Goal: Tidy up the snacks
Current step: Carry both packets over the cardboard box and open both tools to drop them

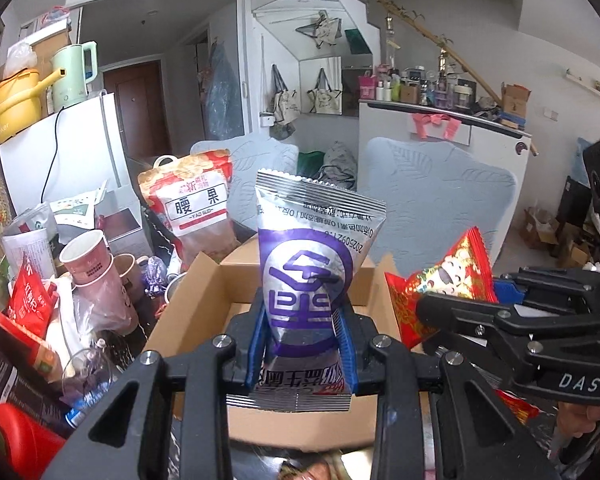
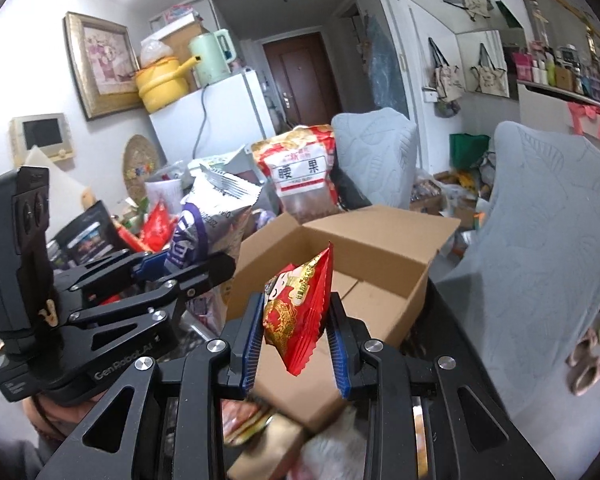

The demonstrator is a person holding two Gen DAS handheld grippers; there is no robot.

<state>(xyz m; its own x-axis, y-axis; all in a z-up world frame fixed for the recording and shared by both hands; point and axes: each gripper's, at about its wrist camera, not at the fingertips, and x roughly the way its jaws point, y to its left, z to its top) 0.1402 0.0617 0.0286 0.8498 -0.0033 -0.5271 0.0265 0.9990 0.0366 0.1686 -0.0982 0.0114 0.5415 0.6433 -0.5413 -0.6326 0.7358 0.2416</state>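
The left gripper [image 1: 303,330] is clenching a silver-and-purple snack packet [image 1: 308,276] upright between its blue pads, above the near edge of an open cardboard box [image 1: 188,300]. Beside it, the right gripper [image 2: 294,338] is gripping a red snack packet [image 2: 298,308] over the same box.

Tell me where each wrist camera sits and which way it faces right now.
Left wrist: on the left gripper, facing forward over the open brown cardboard box; shut on the silver-and-purple foil snack packet; right gripper alongside.
Right wrist: on the right gripper, facing the same box; shut on the red-and-gold snack packet; left gripper alongside.
Shared: box, both packets, the red-and-white cashew bag.
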